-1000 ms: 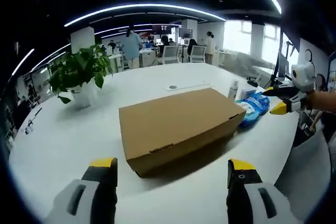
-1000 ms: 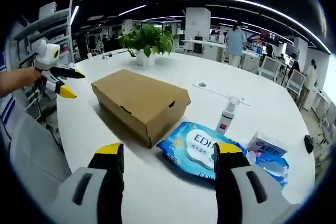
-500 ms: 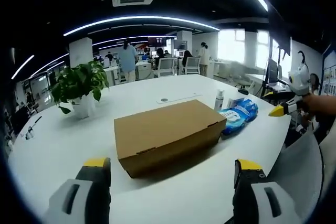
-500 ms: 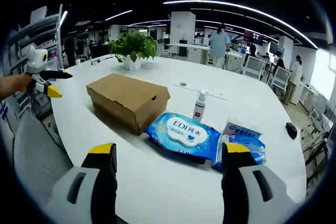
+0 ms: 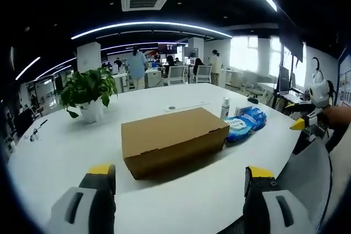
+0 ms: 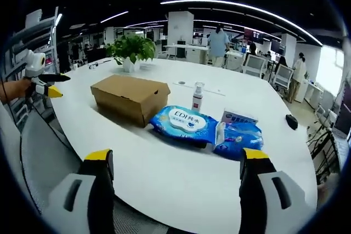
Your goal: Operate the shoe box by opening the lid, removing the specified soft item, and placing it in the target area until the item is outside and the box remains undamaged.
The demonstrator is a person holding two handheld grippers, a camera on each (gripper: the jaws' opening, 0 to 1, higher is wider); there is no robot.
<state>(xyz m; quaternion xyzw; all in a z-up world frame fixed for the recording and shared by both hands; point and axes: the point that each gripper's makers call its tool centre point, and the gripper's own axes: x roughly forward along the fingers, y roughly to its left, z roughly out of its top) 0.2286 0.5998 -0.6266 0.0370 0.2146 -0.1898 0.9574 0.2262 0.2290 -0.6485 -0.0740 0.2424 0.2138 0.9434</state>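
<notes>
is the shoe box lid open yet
No, the shoe box sits on the white table with its lid flat and closed, and both grippers are off it.

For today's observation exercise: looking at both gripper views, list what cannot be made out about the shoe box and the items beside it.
- Shoe box contents: hidden in both views by the shut lid.
- Spray bottle label: too small to read in the right gripper view.
- Second blue pack: print blurred in the right gripper view.
- Wet wipes pack: its near end hidden behind the box in the left gripper view.
</notes>
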